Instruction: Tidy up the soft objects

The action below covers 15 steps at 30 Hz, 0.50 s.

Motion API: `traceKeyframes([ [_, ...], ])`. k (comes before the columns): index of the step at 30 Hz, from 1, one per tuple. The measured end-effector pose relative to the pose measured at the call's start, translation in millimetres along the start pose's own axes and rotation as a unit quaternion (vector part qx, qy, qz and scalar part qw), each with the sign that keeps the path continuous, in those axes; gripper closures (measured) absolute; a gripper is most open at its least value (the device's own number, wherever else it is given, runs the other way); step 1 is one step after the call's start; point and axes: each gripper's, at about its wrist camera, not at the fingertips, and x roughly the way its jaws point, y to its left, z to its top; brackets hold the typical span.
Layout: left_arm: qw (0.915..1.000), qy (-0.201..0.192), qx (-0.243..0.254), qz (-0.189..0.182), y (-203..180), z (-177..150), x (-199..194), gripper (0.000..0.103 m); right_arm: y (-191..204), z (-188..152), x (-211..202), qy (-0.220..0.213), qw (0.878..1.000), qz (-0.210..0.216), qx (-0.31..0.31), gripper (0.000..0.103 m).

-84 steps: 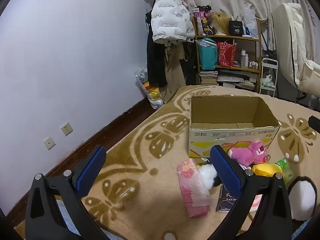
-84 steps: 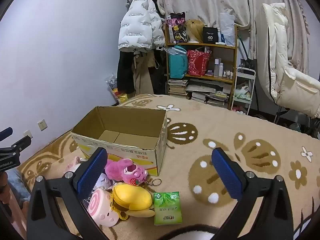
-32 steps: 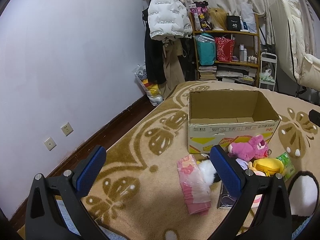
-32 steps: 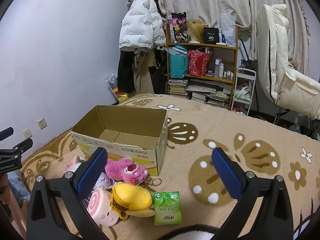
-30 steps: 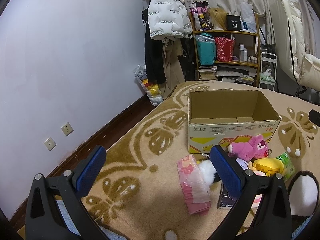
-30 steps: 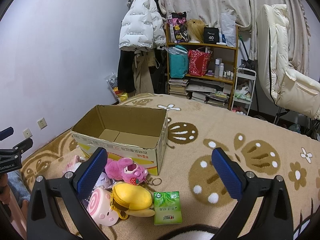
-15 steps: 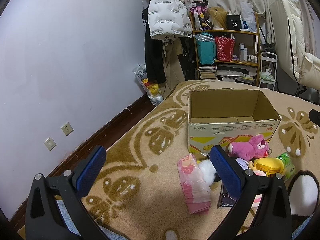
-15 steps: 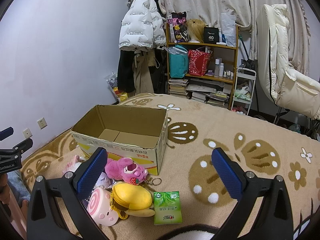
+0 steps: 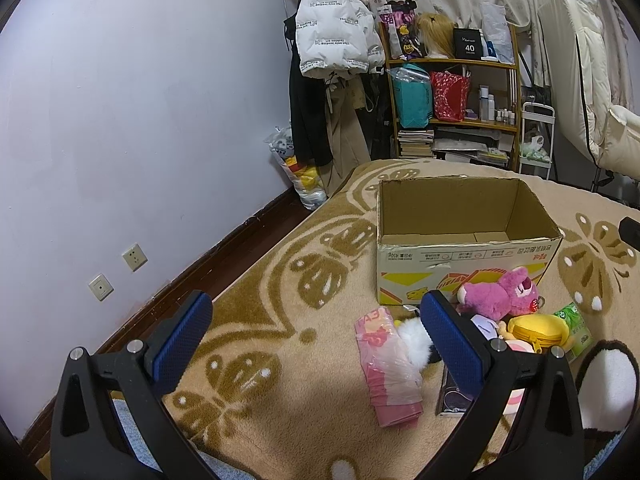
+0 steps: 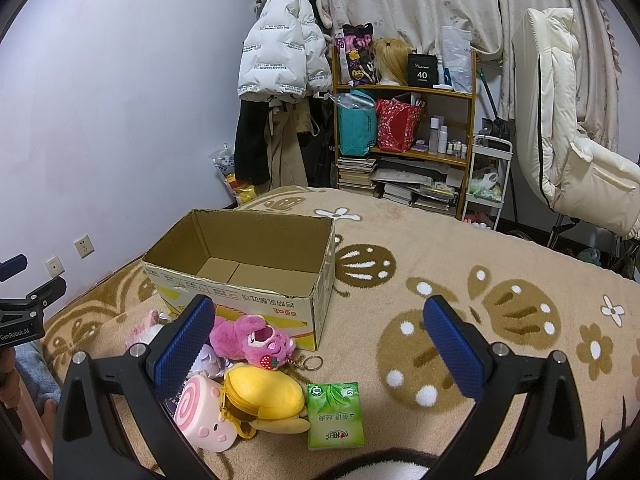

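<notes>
A pink plush bear [image 10: 252, 338] lies on the patterned rug [image 10: 480, 264], touching the front of an open cardboard box [image 10: 244, 276] that looks empty. The right gripper [image 10: 320, 344] and left gripper [image 9: 316, 336] hover with jaws wide apart, holding nothing. Best approach: pinch the bear's body, then lift clear of the box rim.

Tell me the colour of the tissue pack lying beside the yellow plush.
Green, with a leaf print; the tissue pack shows best in the right wrist view.

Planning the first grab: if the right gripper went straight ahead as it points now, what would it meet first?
Probably bare blanket just right of the cardboard box. The right gripper, jaws open, has no toy squarely between them; depth is hard to judge.
</notes>
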Motion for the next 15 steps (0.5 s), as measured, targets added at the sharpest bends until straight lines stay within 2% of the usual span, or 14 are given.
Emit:
traceKeyframes([
  [15,1.0,0.001,0.001,0.001,0.6,-0.8,0.4,0.0,0.1,-0.2,0.8,0.001,1.0,0.0,0.0,0.0],
])
